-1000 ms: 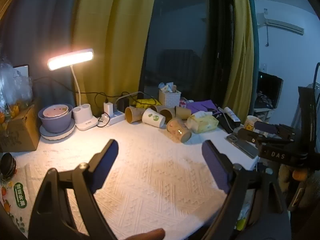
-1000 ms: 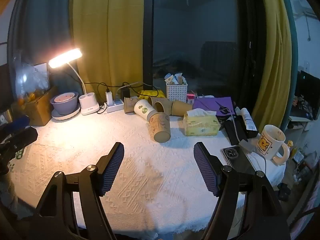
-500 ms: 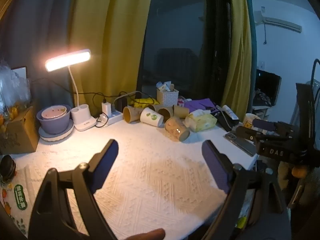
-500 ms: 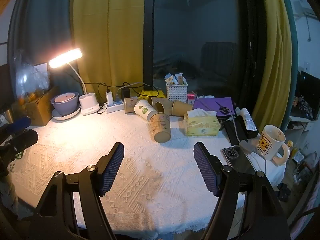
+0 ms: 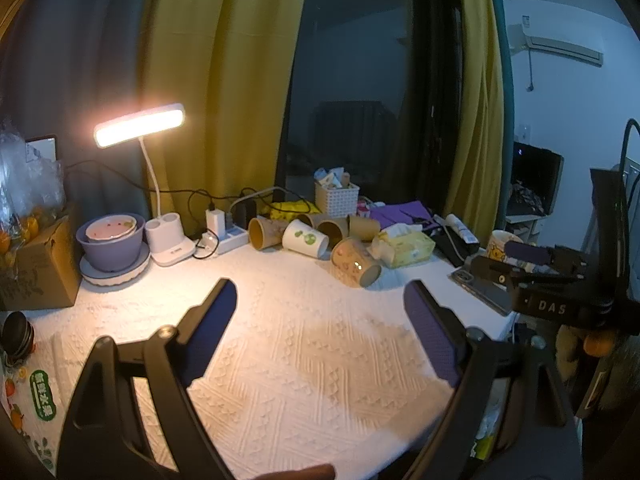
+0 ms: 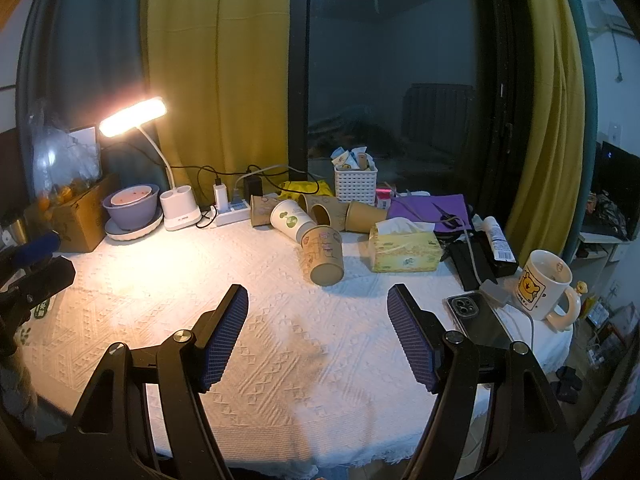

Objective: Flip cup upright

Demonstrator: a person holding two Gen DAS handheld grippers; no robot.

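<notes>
Holding both grippers over the white-clothed bench (image 6: 160, 304), we keep the left gripper (image 5: 320, 332) and right gripper (image 6: 318, 330) empty, fingers wide apart. From the right wrist view, the brown printed paper cup (image 6: 323, 256) lies on its side at twelve o'clock, base toward us, touching the white paper cup with green print (image 6: 290, 220) behind it. A yellow tissue box (image 6: 404, 250) sits just beside it at one o'clock.

left tongs (image 5: 320, 332): spread, empty | brown cup (image 5: 356, 267): on side | tablecloth (image 5: 304, 360)
</notes>
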